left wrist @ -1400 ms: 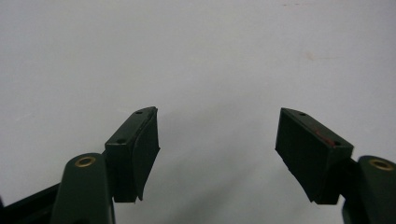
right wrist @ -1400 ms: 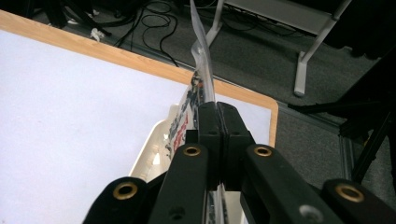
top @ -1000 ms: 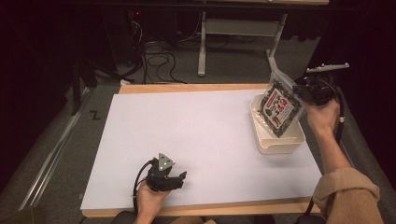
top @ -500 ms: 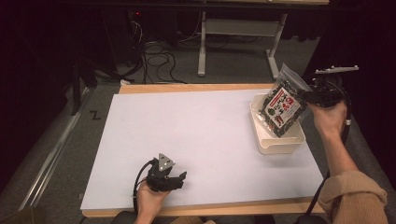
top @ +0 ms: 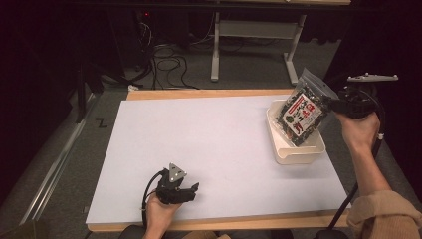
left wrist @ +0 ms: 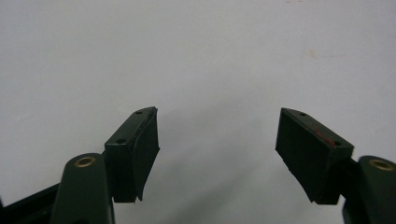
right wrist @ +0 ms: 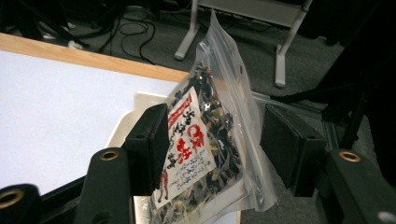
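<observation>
The desk [top: 209, 149], topped in plain white, spans the middle of the high view. Near its right edge sits a cream tray [top: 293, 154]. A clear bag [top: 303, 112] of dark dried food with a red and white label stands tilted in the tray, its top leaning toward the upper right of the frame. The right gripper [top: 334, 105] sits just beside the bag at the right of the frame. In the right gripper view the bag [right wrist: 210, 135] is between the jaws, which have just been opening and stand apart from it. The left gripper [top: 191, 191] rests at the lower left of the desk, jaws apart with nothing between them.
</observation>
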### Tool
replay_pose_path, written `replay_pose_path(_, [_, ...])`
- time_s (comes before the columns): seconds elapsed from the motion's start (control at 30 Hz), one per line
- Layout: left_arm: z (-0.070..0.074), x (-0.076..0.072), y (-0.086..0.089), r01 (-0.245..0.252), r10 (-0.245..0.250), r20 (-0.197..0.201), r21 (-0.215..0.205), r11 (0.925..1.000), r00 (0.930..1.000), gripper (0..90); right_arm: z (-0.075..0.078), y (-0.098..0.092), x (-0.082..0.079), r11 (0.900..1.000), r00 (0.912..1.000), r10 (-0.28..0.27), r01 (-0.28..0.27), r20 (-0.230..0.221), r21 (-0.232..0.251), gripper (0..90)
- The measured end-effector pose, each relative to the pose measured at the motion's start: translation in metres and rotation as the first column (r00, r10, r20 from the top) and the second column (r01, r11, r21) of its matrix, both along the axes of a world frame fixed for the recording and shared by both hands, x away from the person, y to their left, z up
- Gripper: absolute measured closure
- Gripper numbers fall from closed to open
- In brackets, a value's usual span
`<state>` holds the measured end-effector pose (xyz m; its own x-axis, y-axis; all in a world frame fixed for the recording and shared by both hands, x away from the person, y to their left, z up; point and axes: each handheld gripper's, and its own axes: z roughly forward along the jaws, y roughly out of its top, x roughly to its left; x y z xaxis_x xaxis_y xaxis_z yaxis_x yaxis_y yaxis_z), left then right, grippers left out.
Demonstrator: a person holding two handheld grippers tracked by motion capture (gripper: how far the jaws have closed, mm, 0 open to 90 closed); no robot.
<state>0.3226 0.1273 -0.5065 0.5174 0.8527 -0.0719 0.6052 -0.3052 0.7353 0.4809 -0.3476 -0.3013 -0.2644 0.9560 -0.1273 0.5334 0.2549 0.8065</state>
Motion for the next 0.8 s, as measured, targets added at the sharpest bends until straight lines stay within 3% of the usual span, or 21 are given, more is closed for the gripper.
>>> replay_pose_path(0.1, [0.000, 0.000, 0.000, 0.000, 0.000, 0.004, 0.004, 1.0000, 1.0000, 30.4, 0.001, 0.001, -0.006, 1.000, 0.9995, 0.020, -0.020, 0.023, 0.002, 41.7])
replay_pose_path(0.47, [0.000, 0.000, 0.001, -0.003, 0.003, 0.002, -0.006, 1.0000, 1.0000, 30.0, -0.003, 0.009, -0.020, 0.995, 0.9945, 0.095, -0.097, 0.042, 0.028, 40.6])
replay_pose_path(0.57, [0.000, 0.000, 0.002, -0.008, 0.008, -0.001, -0.007, 0.9999, 1.0000, 29.9, -0.003, 0.013, -0.026, 0.991, 0.9897, 0.132, -0.134, 0.056, 0.030, 40.0])
replay_pose_path(0.8, [0.001, 0.000, 0.001, -0.003, 0.003, 0.004, -0.009, 1.0000, 1.0000, 30.0, -0.004, 0.020, -0.036, 0.986, 0.9846, 0.164, -0.166, 0.062, 0.028, 37.9])
